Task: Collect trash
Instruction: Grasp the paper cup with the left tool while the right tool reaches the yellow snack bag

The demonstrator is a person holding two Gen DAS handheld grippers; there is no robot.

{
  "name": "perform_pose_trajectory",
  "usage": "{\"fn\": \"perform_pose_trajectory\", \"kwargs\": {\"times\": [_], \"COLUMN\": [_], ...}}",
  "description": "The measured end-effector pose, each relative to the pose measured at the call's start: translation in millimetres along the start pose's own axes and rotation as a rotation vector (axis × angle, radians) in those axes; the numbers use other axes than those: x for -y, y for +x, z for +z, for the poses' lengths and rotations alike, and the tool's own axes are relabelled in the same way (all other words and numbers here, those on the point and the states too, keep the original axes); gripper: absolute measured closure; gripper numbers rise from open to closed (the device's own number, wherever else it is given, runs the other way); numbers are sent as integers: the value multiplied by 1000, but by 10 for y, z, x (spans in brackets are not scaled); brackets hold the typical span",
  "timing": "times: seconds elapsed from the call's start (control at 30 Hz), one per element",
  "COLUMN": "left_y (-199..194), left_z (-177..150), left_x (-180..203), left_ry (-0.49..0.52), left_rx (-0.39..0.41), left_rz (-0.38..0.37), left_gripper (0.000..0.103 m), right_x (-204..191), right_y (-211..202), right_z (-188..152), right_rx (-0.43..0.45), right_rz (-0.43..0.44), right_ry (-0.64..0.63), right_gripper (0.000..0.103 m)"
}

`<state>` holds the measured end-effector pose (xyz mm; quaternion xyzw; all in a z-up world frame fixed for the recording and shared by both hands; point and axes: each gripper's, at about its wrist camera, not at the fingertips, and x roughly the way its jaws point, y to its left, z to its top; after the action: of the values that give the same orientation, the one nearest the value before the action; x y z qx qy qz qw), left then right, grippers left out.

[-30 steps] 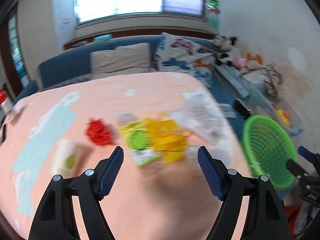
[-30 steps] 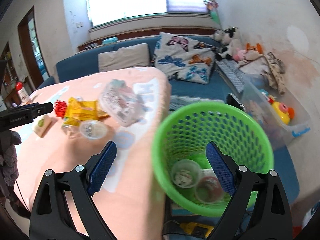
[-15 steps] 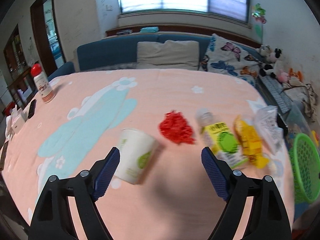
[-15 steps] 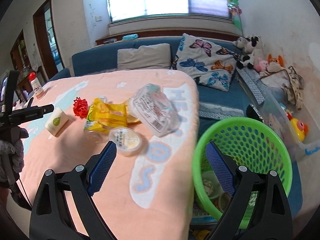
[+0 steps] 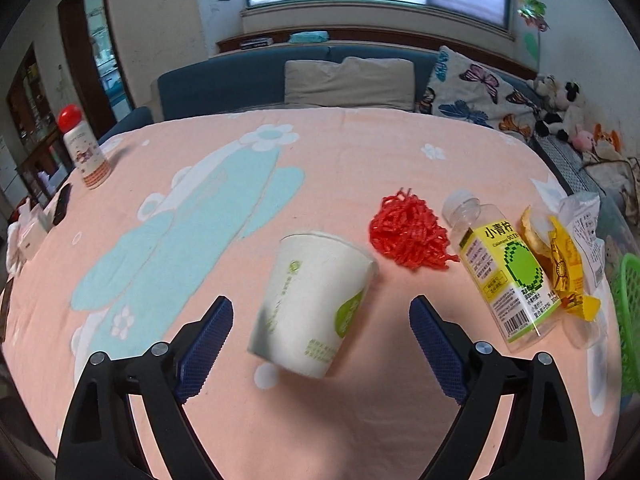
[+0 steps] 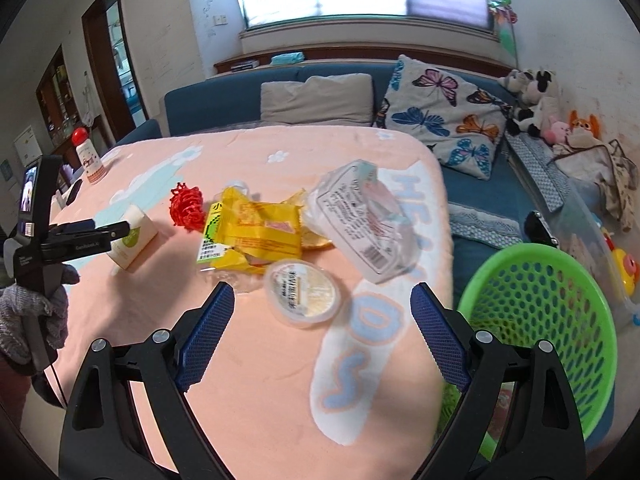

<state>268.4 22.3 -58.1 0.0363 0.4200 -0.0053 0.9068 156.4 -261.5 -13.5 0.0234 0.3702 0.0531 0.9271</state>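
A white paper cup (image 5: 316,304) lies on its side on the pink cloth, between the jaws of my open left gripper (image 5: 320,320). Right of it lie a red shredded wad (image 5: 408,236), a clear bottle with a yellow-green label (image 5: 504,276) and a yellow wrapper (image 5: 564,264). My right gripper (image 6: 322,320) is open and empty, just short of a round lidded plastic cup (image 6: 304,292). Behind that lie the yellow wrapper (image 6: 260,232), a clear plastic tray (image 6: 368,220) and the paper cup (image 6: 134,240). The green basket (image 6: 540,320) stands at the right, beside the table.
A red-capped white bottle (image 5: 82,148) stands at the table's far left edge, with a dark phone (image 5: 62,204) near it. A blue sofa (image 6: 240,92) with cushions runs behind the table. Toys and a clear bin (image 6: 592,216) sit at the right.
My left gripper has swung left from the bottle and wrapper and closed in on the paper cup. My right gripper has swung left from over the basket to the lidded cup.
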Motion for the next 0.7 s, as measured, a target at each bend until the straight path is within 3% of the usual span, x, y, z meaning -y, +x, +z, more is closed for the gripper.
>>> {"fn": "perform_pose_trajectory", "kwargs": {"times": [0.27, 0.7], "left_y": [160, 500], "left_z": [6, 30], "left_x": [-91, -172], "left_ry": [19, 46], "left_rx": [-24, -96], "left_rz": [17, -25], "left_gripper": [13, 13], "right_x": [-102, -387], "right_y": [220, 743], "right_z": [60, 235], "right_rx": [-26, -71], "right_rz": [39, 117], "right_ry": [-1, -16], "right_gripper": [16, 25]}}
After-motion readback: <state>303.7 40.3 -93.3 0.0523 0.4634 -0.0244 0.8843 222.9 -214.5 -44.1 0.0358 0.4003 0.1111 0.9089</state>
